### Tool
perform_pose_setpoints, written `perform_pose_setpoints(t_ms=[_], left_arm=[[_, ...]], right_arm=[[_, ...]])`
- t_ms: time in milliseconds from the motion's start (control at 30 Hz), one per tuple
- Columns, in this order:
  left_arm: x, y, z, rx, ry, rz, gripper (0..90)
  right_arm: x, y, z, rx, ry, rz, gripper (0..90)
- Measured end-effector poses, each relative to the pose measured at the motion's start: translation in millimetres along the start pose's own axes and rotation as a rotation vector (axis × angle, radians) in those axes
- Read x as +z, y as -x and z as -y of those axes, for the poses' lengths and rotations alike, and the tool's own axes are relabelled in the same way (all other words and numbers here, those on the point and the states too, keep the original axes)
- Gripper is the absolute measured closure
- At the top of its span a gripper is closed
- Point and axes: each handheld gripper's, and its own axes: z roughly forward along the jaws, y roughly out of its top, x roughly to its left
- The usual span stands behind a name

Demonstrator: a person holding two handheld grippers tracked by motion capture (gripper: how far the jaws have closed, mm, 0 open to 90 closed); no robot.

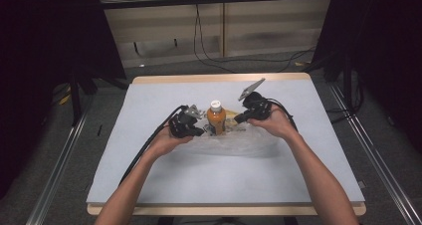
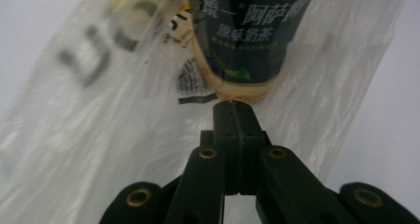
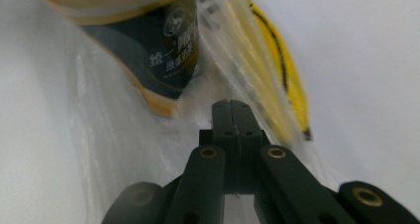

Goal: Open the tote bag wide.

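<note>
An orange drink bottle [image 1: 216, 118] with a white cap stands upright at the middle of the table, at the far edge of a clear plastic bag [image 1: 234, 143]. My left gripper [image 1: 204, 131] is just left of the bottle's base and my right gripper [image 1: 238, 119] just right of it. In the left gripper view the shut jaws pinch the bag's film [image 2: 99, 135] right below the bottle's dark label [image 2: 247, 35]. In the right gripper view the jaws are likewise shut at the film [image 3: 124, 149], with the bottle [image 3: 148, 50] tilted above left and yellow print [image 3: 292, 85] at the right.
A pale grey mat covers the wooden table [image 1: 199, 185]. The bag spreads toward the person's side between both forearms. Cables trail from each gripper. Dark stands and floor cables lie beyond the far edge.
</note>
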Motion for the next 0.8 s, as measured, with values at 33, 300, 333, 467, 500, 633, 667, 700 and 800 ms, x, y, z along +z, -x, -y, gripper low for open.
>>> perform_pose_setpoints(t_ms=[33, 300, 333, 467, 500, 633, 667, 700, 800], left_arm=[[0.0, 0.0, 0.0, 0.000, 0.000, 0.000, 90.0], [18.4, 23.2, 14.9, 0.023, 0.008, 0.068, 90.0], [17.3, 26.4, 15.3, 0.035, 0.002, 0.064, 90.0], [13.7, 38.9, 20.1, 0.060, 0.005, 0.082, 90.0], [13.7, 38.9, 20.1, 0.060, 0.005, 0.082, 90.0], [8.6, 57.6, 26.7, 0.102, 0.014, 0.107, 90.0], [7.2, 59.4, 26.9, 0.108, 0.002, 0.135, 90.0], [7.9, 64.0, 28.4, 0.112, 0.019, 0.114, 90.0], [5.0, 69.0, 28.6, 0.141, 0.002, 0.147, 90.0]], right_arm=[[0.0, 0.0, 0.0, 0.000, 0.000, 0.000, 90.0], [55.8, 10.5, 3.8, 0.047, -0.128, -0.061, 90.0], [57.3, 13.9, 2.5, 0.060, -0.109, -0.070, 90.0], [66.2, 24.6, -9.9, 0.082, -0.111, -0.021, 90.0], [69.1, 26.9, -13.8, 0.088, -0.113, -0.012, 90.0], [81.2, 36.5, -27.4, 0.112, -0.087, 0.025, 90.0], [83.8, 38.8, -29.9, 0.116, -0.081, 0.037, 90.0], [85.9, 40.8, -32.2, 0.131, -0.076, 0.043, 90.0], [90.1, 44.7, -37.0, 0.148, -0.066, 0.075, 90.0]])
